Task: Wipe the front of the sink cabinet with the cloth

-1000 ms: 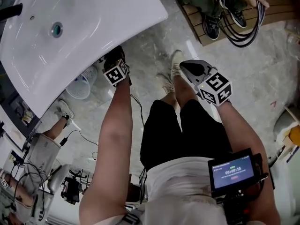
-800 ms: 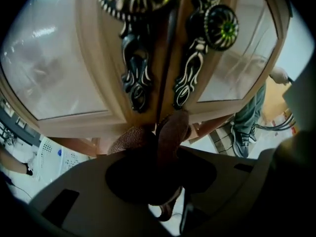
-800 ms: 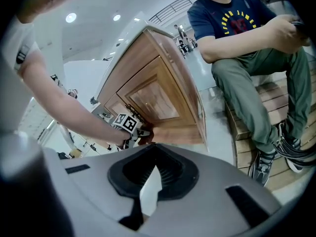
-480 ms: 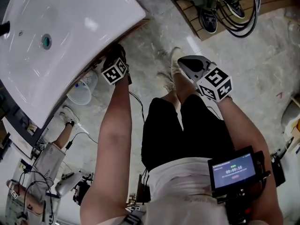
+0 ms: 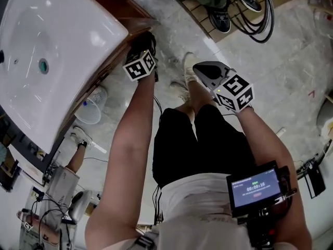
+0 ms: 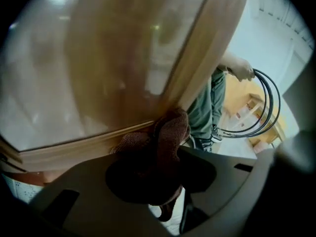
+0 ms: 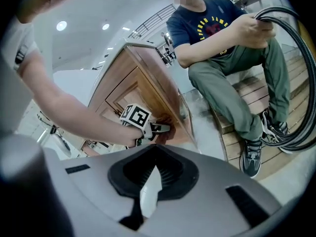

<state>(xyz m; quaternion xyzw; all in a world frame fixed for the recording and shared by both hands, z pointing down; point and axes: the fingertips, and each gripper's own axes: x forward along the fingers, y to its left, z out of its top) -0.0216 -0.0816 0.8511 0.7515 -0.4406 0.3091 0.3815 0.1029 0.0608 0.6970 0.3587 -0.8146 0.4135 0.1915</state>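
Our left gripper [image 5: 141,50] squeezes the cloth [image 6: 160,142] in its fingers, pressed on the cabinet [image 6: 123,68] just ahead. Our right gripper [image 7: 150,181] has its fingers pinched together, empty. We think most of the wiping is left.

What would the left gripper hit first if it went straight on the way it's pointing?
The wooden cabinet front, almost at once. The left gripper is shut on the brown cloth, and the cloth seems to press against the wood near its edge.

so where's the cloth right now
In the left gripper view, the brown cloth is clamped in the left gripper, pressed against the wooden cabinet front.
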